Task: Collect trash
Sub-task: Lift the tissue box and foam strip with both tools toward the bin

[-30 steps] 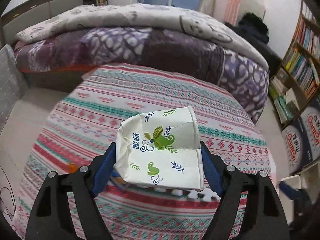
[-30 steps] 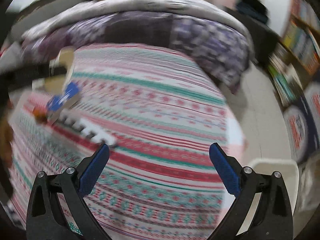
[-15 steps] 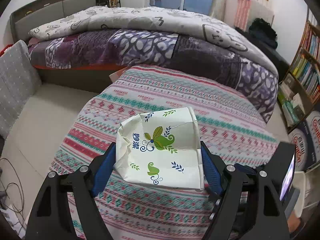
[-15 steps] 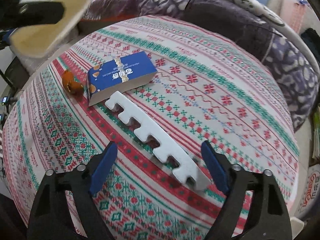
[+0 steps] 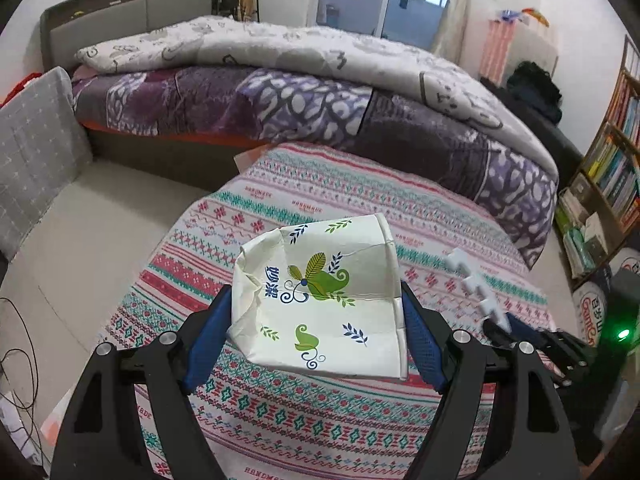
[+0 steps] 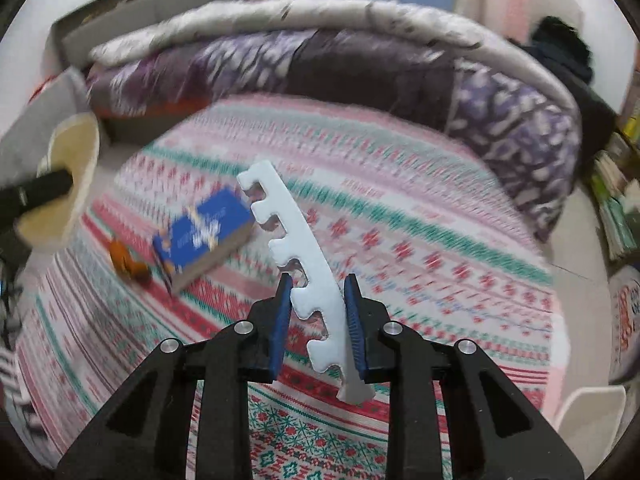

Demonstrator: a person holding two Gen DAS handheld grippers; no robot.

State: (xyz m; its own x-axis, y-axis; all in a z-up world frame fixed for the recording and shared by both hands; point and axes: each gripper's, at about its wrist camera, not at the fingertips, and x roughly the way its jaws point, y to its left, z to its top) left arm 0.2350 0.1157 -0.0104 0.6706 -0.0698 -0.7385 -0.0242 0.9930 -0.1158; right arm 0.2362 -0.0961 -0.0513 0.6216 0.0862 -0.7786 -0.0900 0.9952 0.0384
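My left gripper [image 5: 318, 320] is shut on a crushed cream paper cup [image 5: 320, 300] with green leaf print, held above the patterned tablecloth [image 5: 280, 420]. My right gripper [image 6: 318, 320] is shut on a white notched foam strip [image 6: 296, 248], lifted off the cloth; the strip also shows in the left wrist view [image 5: 476, 284]. A blue box [image 6: 204, 236] and a small orange piece [image 6: 124, 264] lie on the cloth to the left of the strip. The cup in my left gripper shows at the left edge of the right wrist view [image 6: 64, 184].
A bed with a purple quilt [image 5: 300, 96] stands behind the table. A bookshelf [image 5: 612, 176] is at the right. A white bin [image 6: 592, 412] stands by the table's right edge. A grey cushion [image 5: 36, 152] and cables [image 5: 16, 380] are at the left.
My right gripper closed on the foam strip and lifted it off the cloth. My left gripper rose and pulled back, still holding the cup.
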